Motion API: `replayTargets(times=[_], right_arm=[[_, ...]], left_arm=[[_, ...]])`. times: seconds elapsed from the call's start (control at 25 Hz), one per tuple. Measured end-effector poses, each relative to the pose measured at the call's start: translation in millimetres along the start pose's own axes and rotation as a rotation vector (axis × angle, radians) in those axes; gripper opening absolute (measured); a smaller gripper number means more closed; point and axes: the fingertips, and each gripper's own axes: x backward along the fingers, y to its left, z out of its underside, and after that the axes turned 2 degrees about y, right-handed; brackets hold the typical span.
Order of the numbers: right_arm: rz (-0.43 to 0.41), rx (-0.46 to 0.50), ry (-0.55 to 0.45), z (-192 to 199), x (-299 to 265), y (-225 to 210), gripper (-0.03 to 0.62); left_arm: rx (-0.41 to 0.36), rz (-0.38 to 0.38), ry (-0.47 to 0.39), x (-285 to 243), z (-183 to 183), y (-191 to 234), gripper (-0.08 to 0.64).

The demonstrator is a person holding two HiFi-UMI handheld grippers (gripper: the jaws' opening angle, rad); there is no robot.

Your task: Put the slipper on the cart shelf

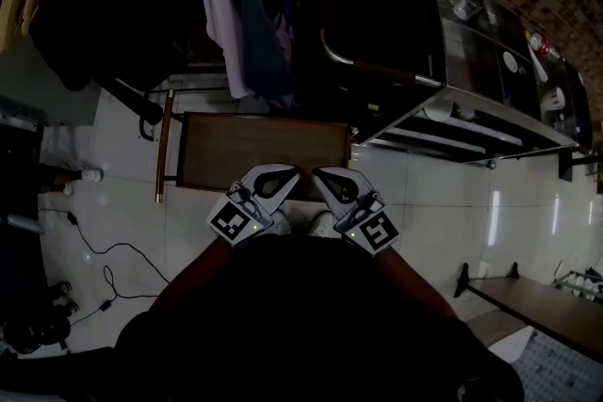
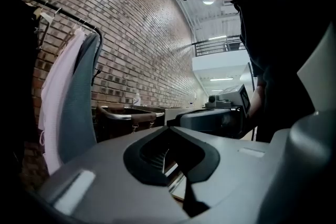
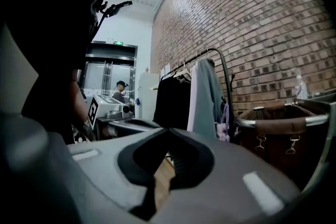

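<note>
My left hand-held gripper and right hand-held gripper are both clenched on nothing, tips close together, near my body. Just beyond and below them lies the brown cart shelf. In this dim light I cannot tell where the slipper is.

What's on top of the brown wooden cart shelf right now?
No slipper shows on the brown wooden cart shelf; its visible top looks bare. The left gripper and right gripper cover its near edge.

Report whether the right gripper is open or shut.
Shut: the right gripper has its jaw tips together, with nothing between them.
</note>
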Motion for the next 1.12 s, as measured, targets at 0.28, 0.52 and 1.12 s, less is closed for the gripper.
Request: replayTargets(times=[0.28,0.52,1.12], right_arm=[[-0.024,0.007,-0.011,-4.9,-2.4,4.1,0.000],[-0.011,-0.002,-0.004,-3.2,0.3,1.5,0.000],[-0.026,-0.008,0.000,0.7,7.3,1.7,0.000]], left_arm=[[-0.015,0.018,-0.011,-4.0,0.4,-10.9,0.003],[-0.013,0.012,-0.016,-4.2,-0.6,-11.4,0.003],[-0.016,0.030,0.019,-7.7,6.7,-18.8,0.003]])
